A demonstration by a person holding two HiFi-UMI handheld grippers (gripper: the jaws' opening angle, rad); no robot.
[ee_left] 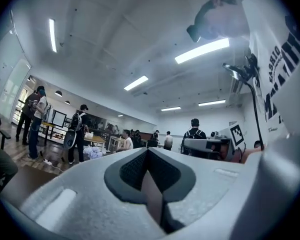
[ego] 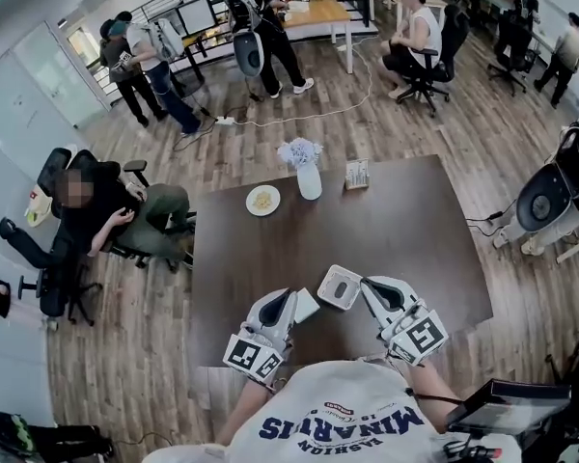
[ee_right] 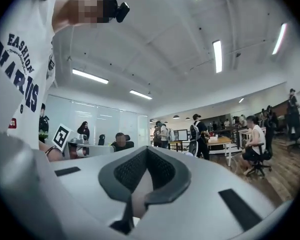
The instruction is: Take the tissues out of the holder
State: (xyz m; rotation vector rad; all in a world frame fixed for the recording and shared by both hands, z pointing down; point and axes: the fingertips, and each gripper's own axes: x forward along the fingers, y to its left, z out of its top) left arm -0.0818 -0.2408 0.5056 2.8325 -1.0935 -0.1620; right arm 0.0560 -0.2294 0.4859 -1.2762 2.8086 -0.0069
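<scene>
A small tissue holder (ego: 356, 174) with pale tissues stands upright at the far side of the brown table (ego: 415, 244). Near the front edge lies a white square box-like thing (ego: 340, 287) with a grey middle. My right gripper (ego: 365, 285) touches its right side. In the right gripper view the right gripper (ee_right: 147, 150) is shut, with nothing showing past its tips. A flat white sheet (ego: 307, 304) lies at the tip of my left gripper (ego: 291, 305). The left gripper (ee_left: 148, 151) in its own view is also shut. Whether either one pinches anything is hidden.
A white vase of flowers (ego: 309, 177) and a small plate (ego: 262, 200) stand at the table's far side, left of the holder. A seated person (ego: 106, 215) is just off the left edge. Grey equipment (ego: 550, 201) stands to the right. Other people are further back.
</scene>
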